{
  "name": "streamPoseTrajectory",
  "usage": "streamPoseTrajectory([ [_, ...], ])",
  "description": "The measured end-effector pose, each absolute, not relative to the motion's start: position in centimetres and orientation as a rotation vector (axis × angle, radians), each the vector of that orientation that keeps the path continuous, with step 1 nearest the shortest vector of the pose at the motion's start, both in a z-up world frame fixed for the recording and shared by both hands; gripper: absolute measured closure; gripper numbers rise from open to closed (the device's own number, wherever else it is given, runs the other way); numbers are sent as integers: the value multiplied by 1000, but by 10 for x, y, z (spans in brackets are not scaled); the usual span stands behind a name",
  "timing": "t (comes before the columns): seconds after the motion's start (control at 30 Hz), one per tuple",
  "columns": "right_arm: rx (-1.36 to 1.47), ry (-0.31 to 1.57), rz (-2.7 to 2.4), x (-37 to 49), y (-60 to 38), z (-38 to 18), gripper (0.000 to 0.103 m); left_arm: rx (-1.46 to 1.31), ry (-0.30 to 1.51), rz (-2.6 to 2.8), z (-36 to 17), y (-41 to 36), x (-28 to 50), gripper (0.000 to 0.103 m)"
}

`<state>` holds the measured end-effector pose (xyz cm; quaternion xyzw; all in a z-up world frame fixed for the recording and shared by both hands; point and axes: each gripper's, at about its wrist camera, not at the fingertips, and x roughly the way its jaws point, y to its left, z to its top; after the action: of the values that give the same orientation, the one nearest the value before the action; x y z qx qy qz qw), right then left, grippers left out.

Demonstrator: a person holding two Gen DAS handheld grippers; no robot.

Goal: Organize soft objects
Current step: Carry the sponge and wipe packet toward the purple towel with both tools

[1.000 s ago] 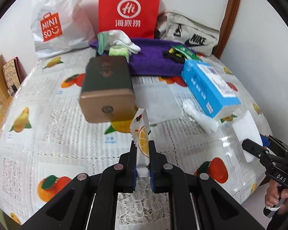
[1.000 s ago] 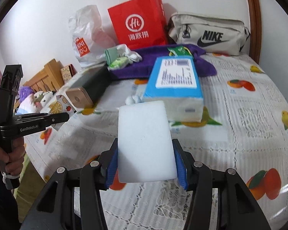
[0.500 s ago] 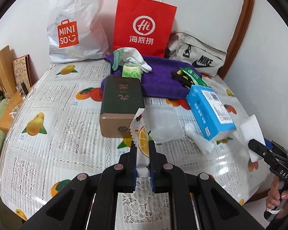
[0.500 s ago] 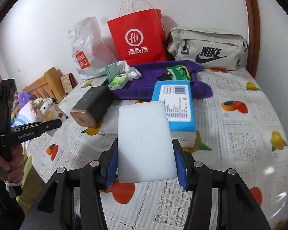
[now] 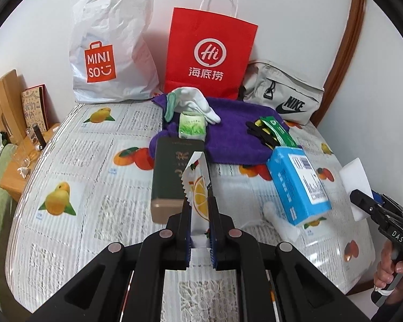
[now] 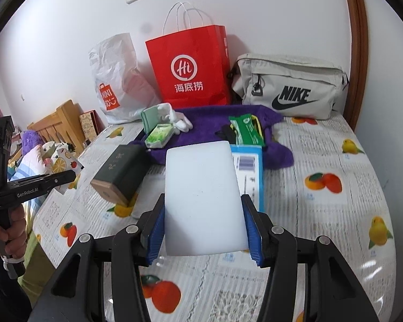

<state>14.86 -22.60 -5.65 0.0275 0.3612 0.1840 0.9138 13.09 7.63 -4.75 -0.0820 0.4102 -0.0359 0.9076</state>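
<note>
- Presently, left wrist view: left gripper (image 5: 199,214) clamped on a fruit-print sachet (image 5: 197,187), held upright off the table (image 5: 75,161), serrated top edge up.
- Looks thin, crinkly and light; likely slippery foil, so best pinched low across its flat faces, as now.
- Far side: white bag (image 5: 110,53) reading "MINISO", red paper bag (image 5: 209,53) reading "Hi" over Chinese characters, grey pouch (image 5: 282,99) marked "NIKE".
- Right edge: right gripper (image 5: 368,206), body lettered "DAS", carrying a white sponge (image 5: 356,179).
- Right wrist view: right gripper (image 6: 204,228) closed on the white sponge (image 6: 201,201), pads on its two long sides, held above the table (image 6: 322,228).
- Probably soft, springy, very light; a firm squeeze would dent it.
- Beyond it: blue tissue pack (image 6: 251,177), purple towel (image 6: 215,123), dark green box (image 6: 121,171).
- Left edge: left gripper (image 6: 64,179), lettered "GenRobot.AI", with the sachet (image 6: 64,163).
</note>
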Motion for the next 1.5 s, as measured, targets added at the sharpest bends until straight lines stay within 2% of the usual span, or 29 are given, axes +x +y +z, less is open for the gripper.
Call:
streamPoseTrajectory([
  [0.77,1,716,392,258,-195,-44,51,-158,862,-105,-43,73,229,93],
  [1.5,-65,844,411,361,-170,-93,51,-153,928,-111,-75,69,309,93],
])
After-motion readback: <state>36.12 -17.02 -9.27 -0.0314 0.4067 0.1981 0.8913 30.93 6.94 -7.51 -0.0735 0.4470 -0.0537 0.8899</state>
